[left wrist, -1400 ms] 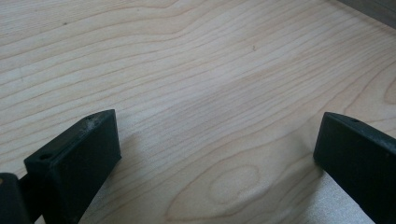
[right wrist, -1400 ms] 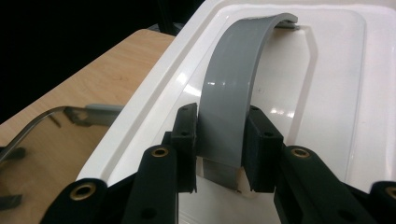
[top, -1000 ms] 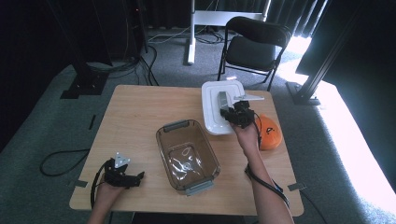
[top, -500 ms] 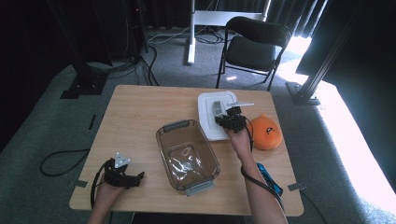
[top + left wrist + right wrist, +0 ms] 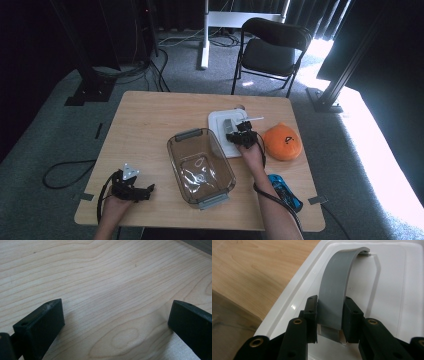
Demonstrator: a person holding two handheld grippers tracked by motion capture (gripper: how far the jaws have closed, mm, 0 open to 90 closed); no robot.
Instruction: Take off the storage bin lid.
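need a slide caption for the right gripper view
Right gripper shut on the arched grey strap handle of a white plastic lid, beside the light wooden table.

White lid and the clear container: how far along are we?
Done: the right claw is shut on the grey strap handle of the white lid, which sits low beside the clear container. In hand: moving the lid. Left, probably: the container is uncovered, so the lid likely goes on it. The left claw rests open on the table, holding nothing.
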